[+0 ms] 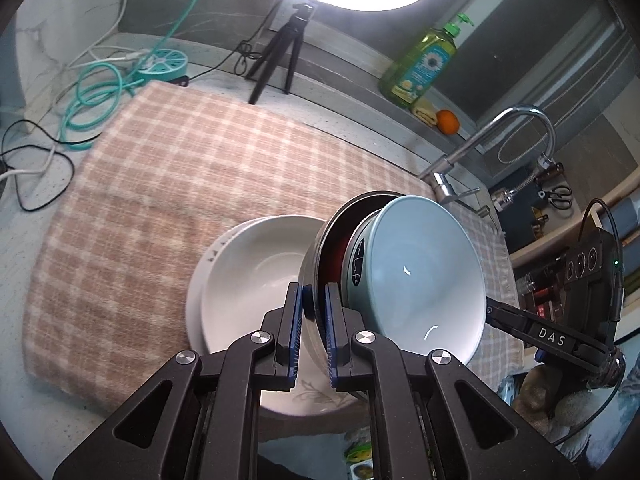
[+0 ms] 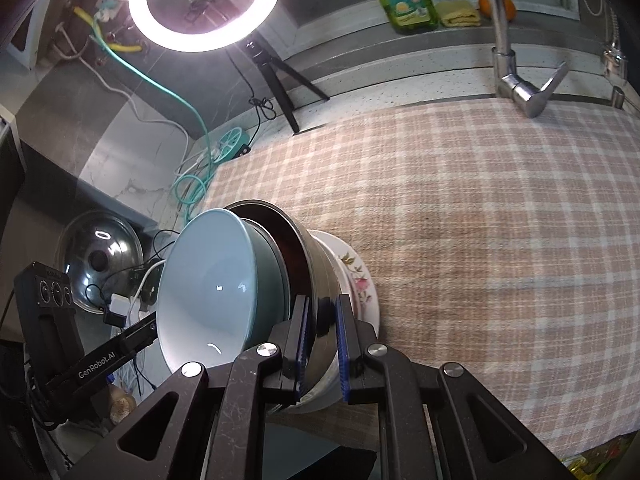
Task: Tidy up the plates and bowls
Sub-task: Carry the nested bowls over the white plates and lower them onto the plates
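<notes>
Both grippers carry one nested load between them. The left gripper (image 1: 314,332) has its jaws pinching the rim of the metal bowl (image 1: 320,248); the right gripper (image 2: 322,346) pinches the opposite side of the same rim. The blue bowl (image 1: 416,276) sits nested inside the metal bowl. The pair is tilted steeply, its openings facing sideways, not up.

In the left wrist view, the destination stack lies at 9 o'clock of the load: a white bowl (image 1: 256,276) resting on a white plate (image 1: 196,300) on the checked cloth (image 1: 180,168) that covers the worktop. In the right wrist view, a floral plate (image 2: 362,280) shows just behind the metal bowl at 3 o'clock. Contact between load and stack cannot be confirmed.

Procedure for the current step, judged as transfer onto the stack:
1. Keep both grips equal; uneven pressure may twist the rim.
2. Roll both wrists together to level the load, since the blue bowl appears unrestrained and could slide out.
3. Centre the load over the white bowl before lowering.
4. Release only once the base is seated.
</notes>
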Motion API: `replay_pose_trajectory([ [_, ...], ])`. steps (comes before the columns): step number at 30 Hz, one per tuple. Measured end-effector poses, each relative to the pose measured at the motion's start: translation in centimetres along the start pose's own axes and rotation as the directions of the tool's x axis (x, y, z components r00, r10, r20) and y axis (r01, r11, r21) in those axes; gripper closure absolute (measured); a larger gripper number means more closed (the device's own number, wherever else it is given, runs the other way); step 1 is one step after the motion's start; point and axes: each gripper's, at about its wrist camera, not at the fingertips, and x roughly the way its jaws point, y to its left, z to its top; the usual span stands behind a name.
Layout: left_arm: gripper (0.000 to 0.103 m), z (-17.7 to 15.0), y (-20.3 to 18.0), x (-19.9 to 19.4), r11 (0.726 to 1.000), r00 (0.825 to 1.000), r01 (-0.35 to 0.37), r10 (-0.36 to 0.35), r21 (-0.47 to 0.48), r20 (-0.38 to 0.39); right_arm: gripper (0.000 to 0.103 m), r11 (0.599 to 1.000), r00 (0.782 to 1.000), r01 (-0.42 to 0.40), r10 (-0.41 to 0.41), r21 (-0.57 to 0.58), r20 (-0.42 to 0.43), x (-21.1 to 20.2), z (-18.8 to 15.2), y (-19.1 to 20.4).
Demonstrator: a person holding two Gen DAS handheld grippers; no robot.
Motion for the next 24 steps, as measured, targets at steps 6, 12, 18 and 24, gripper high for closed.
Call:
replay_pose_trajectory([
  [6,0.096,0.1,1.5,0.1,1.0,1.0,-0.02,0.02,-0.02,-0.007,0.091,1.0,0.999,-0.003,0.003,-0.007,-0.033,1.7,-0.2,0.8],
  [12,0.096,0.2,2.6,0.4,0.999,1.0,-0.026,0.025,-0.04,-0.015,0.091,1.0,0.998,0.004,-0.004,-0.006,-0.063,3.0,-0.6,1.2],
  [18,0.096,0.4,3.0,0.5,0.999,0.999,-0.03,0.03,-0.04,-0.018,0.091,1.0,0.997,0.009,-0.009,-0.005,-0.08,3.8,-0.9,1.5],
  [24,0.096,0.3,3.3,0.9,0.999,0.999,-0.028,0.027,-0.044,-0.027,0.091,1.0,0.996,0.018,-0.018,-0.003,-0.089,4.2,-1.0,1.6],
])
